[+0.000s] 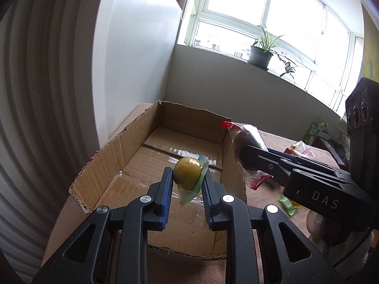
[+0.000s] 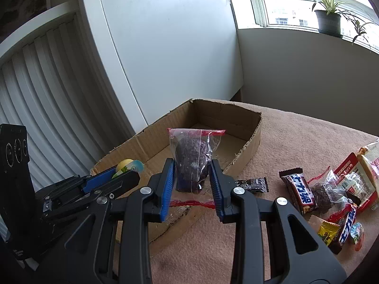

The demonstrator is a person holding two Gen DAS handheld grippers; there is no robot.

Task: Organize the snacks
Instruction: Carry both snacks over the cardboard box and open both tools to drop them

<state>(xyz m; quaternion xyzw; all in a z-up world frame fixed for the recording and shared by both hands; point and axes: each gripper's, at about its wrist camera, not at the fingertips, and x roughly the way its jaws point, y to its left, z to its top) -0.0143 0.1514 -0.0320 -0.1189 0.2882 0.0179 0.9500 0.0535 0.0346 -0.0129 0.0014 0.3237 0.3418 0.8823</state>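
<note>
Blue-padded jaws of the left gripper [image 1: 186,177] pinch a yellow-green wrapped candy [image 1: 187,173] nearly closed, holding it above the open cardboard box [image 1: 151,127]; beside it the right gripper [image 2: 192,177] clamps a clear red-edged bag of dark snack [image 2: 192,158] over the box's near edge, while loose snack packets [image 2: 331,189] lie on the pinkish tablecloth [image 2: 296,137] to the right

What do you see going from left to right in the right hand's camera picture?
Yellow-green ball snack → bag of dark snack → small black candy → brown chocolate bar → orange-tipped candy.
</note>
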